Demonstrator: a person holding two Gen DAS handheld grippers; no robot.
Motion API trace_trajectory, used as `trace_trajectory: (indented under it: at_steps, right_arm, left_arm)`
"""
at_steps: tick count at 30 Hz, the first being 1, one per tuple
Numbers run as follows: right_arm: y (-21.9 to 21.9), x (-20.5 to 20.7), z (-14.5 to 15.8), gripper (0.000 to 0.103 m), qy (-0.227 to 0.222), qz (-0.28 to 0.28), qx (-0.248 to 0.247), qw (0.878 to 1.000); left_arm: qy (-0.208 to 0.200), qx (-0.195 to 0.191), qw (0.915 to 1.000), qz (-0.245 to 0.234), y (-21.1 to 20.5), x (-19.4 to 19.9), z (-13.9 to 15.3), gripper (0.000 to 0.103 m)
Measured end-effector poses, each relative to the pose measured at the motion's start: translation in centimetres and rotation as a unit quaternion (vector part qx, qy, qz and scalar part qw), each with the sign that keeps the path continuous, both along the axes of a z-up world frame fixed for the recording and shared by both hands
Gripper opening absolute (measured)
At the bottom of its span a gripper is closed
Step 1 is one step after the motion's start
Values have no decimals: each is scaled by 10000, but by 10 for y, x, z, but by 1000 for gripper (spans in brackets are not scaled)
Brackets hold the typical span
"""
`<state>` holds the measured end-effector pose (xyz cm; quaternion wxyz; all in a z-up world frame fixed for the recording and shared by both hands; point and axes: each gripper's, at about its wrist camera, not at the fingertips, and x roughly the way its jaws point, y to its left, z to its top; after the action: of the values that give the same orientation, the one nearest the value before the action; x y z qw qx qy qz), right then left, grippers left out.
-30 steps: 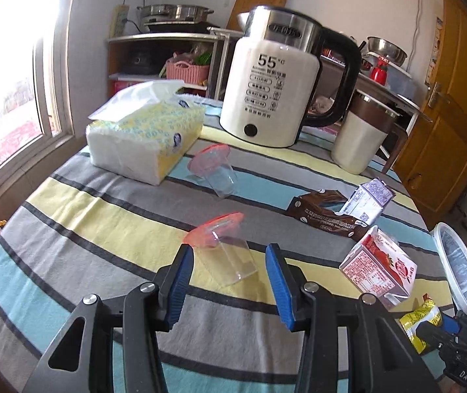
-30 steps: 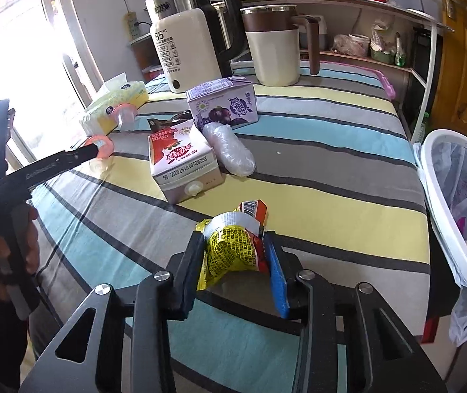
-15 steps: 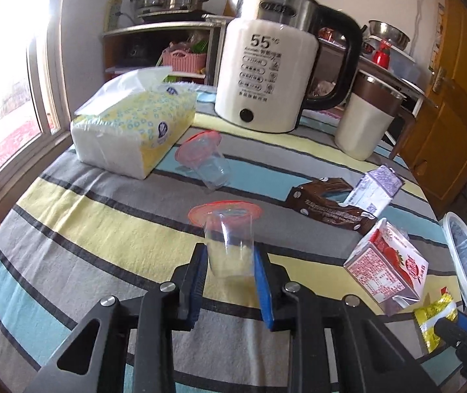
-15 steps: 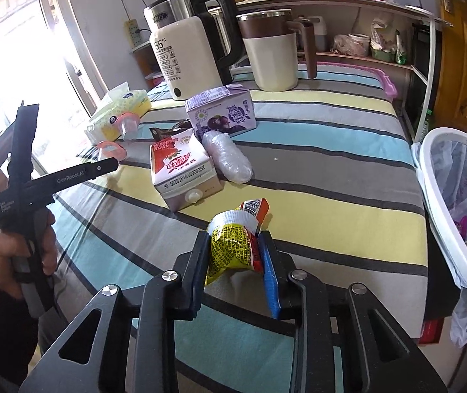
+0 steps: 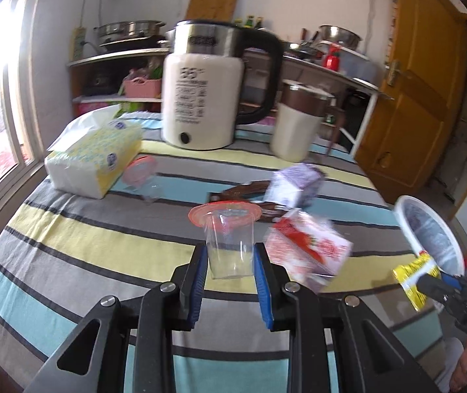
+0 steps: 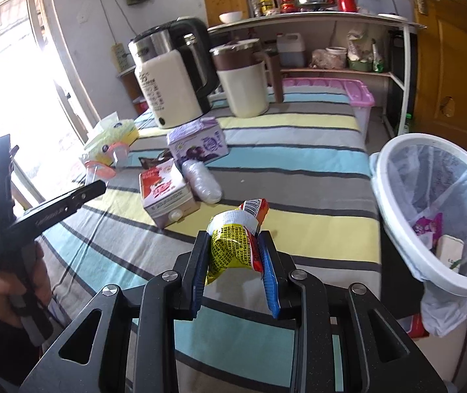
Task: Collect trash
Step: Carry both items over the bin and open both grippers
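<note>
Both pieces of trash are gripped and the carry to the bin is the step in hand: the left hand-held gripper [image 5: 230,263] is clamped on a clear plastic cup [image 5: 229,245] with a red rim, the right hand-held gripper [image 6: 235,255] on a crumpled yellow wrapper [image 6: 233,245] — each lifted above the striped table [image 6: 315,222]. The lined white bin [image 6: 429,216] stands off the table edge to the right of the right hand-held gripper, so next comes a swing over its rim — then letting go.

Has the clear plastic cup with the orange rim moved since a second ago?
Yes. The cup lay on its side on the striped tablecloth; now it is upright, clamped in the left gripper and lifted off the cloth, nearer the red carton.
</note>
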<state>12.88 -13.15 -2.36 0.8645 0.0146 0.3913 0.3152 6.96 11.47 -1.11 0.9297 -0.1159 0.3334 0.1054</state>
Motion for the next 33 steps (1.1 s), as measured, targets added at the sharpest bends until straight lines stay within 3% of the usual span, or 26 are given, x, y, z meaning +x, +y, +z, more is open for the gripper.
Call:
trace_trajectory:
  at_steps: [19, 33]
  right_arm:
    - [-74, 7, 13, 31, -184, -879, 120, 9959]
    - [-146, 25, 11, 31, -179, -1769, 74, 9840]
  left_arm:
    - [-118, -67, 9916, -1289, -97, 25, 13, 29]
    - [-178, -77, 9717, -2355, -172, 68, 17, 29]
